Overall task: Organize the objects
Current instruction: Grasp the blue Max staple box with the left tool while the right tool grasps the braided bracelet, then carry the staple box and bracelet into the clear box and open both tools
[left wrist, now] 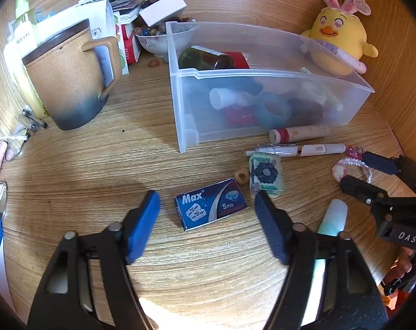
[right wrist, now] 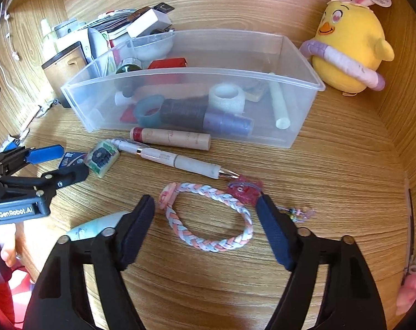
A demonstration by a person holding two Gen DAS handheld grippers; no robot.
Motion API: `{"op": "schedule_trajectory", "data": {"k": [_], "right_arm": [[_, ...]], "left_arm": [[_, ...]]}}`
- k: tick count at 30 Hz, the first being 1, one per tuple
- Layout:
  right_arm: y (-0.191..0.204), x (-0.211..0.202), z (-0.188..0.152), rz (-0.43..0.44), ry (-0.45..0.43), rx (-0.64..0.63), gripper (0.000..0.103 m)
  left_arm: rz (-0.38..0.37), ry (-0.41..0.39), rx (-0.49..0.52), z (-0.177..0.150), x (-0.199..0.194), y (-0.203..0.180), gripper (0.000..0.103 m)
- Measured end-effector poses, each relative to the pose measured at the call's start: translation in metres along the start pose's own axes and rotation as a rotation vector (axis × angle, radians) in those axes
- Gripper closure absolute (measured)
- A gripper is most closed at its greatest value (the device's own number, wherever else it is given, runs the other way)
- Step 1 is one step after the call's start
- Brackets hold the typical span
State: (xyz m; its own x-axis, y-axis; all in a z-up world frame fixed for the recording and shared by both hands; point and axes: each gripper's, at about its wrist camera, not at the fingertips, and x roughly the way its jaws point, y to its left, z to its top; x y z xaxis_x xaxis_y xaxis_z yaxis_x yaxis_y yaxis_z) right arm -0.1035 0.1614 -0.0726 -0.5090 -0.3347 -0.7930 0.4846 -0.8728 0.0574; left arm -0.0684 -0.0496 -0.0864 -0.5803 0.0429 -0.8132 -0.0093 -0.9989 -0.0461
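While both grippers hang jaws apart near the clear bin (right wrist: pixel 304 115) | left gripper (left wrist: pixel 206 214) straddles blade box (left wrist: pixel 210 208) | right gripper (right wrist: pixel 205 217) straddles braided bracelet (right wrist: pixel 208 217) | likely readying binward pickups.

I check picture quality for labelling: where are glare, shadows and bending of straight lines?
Left wrist view: bright glare on the table at the bottom, soft shadow beside the blue box, plastic bin rim bowed. Right wrist view: even light, wood grain curved, dark corners.
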Motion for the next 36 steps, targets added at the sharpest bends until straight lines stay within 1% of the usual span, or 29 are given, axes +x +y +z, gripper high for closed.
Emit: {"op": "schedule_trajectory", "data": {"k": [2, 4, 9, 11, 12, 14, 17, 19, 27, 31, 33, 35, 36], "right_arm": [[-0.003, -0.003, -0.002, -0.001, -0.005, -0.002, 0.043], [-0.006, -0.006, -0.004, -0.003, -0.009, -0.001, 0.048], [-0.016, -0.013, -0.011, -0.002, -0.021, 0.017, 0.064], [-0.019, -0.015, -0.014, 0.002, -0.025, 0.028, 0.073], [-0.022, -0.016, -0.015, 0.005, -0.028, 0.035, 0.076], [-0.027, -0.018, -0.017, 0.013, -0.03, 0.052, 0.087], [-0.032, -0.02, -0.019, 0.037, -0.032, 0.08, 0.092], [-0.035, -0.022, -0.022, 0.03, -0.038, 0.09, 0.094], [-0.041, -0.036, -0.024, 0.034, -0.073, 0.106, 0.096], [-0.037, -0.041, -0.021, 0.1, -0.051, 0.107, 0.095], [-0.034, -0.041, -0.017, 0.152, -0.035, 0.113, 0.087], [-0.029, -0.04, -0.015, 0.157, -0.042, 0.107, 0.067], [-0.026, -0.039, -0.014, 0.147, -0.049, 0.098, 0.064]], "left_arm": [[0.003, -0.006, 0.0, -0.001, -0.001, 0.001, 0.047], [0.008, -0.011, -0.004, -0.002, -0.002, 0.002, 0.051], [-0.007, -0.019, -0.016, -0.006, -0.005, 0.003, 0.051], [-0.011, -0.023, -0.023, -0.007, -0.006, 0.003, 0.052], [-0.014, -0.024, -0.026, -0.007, -0.006, 0.003, 0.052], [-0.022, -0.027, -0.041, -0.008, -0.007, 0.005, 0.052], [-0.036, -0.032, -0.066, -0.009, -0.009, 0.007, 0.052], [-0.038, -0.04, -0.079, -0.01, -0.012, 0.008, 0.052], [-0.04, -0.112, -0.099, -0.004, -0.036, 0.007, 0.052], [-0.039, -0.15, -0.084, 0.001, -0.046, 0.001, 0.052], [-0.044, -0.164, -0.076, 0.004, -0.05, -0.003, 0.052], [-0.051, -0.177, -0.073, 0.006, -0.054, -0.005, 0.052], [-0.056, -0.185, -0.069, 0.007, -0.055, -0.006, 0.052]]}}
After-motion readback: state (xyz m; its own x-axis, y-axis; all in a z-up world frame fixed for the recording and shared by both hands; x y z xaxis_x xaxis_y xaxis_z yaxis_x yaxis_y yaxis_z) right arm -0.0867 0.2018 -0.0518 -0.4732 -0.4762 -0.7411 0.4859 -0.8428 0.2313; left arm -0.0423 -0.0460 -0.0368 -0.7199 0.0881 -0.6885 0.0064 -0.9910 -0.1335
